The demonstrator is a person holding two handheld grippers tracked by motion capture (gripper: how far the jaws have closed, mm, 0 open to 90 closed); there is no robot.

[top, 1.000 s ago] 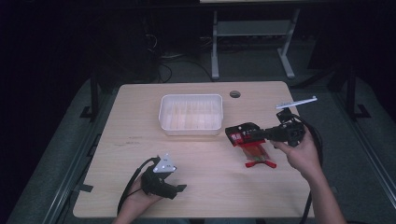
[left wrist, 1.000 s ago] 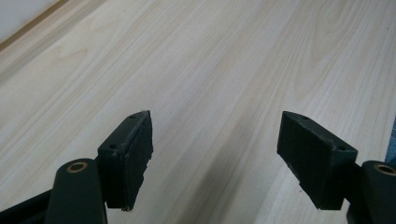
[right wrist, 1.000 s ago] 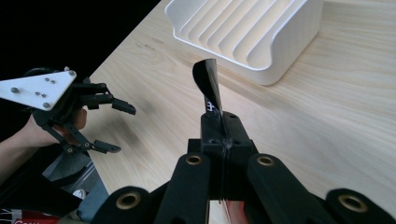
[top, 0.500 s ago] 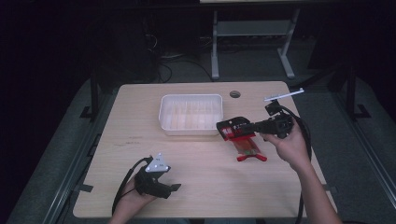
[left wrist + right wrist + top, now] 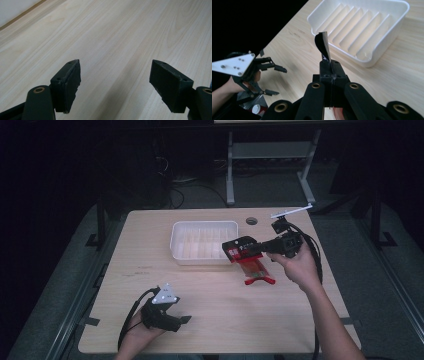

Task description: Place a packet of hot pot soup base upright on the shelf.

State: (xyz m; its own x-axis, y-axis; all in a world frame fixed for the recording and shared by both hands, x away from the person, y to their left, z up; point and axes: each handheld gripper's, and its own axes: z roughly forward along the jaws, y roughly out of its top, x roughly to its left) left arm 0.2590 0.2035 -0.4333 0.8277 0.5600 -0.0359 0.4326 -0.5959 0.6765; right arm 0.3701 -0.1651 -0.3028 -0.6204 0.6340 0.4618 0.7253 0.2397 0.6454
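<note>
Red packet (image 5: 250,261) is pinched at its dark top edge by the right gripper (image 5: 241,249), jaws pressed together on it, packet edge sticking up between the tips in the right gripper view (image 5: 323,47). Packet hangs off the jaws just beside the white tray's (image 5: 176,246) near right corner; its lower end sits at or just above the table (image 5: 280,320), can't tell which. The tray is ribbed inside, with no contents visible. Left gripper (image 5: 182,320) is well apart from the tray, near the table's front edge, low over the wood, jaws spread wide with nothing between them; bare tabletop shows past its pads (image 5: 68,83).
</note>
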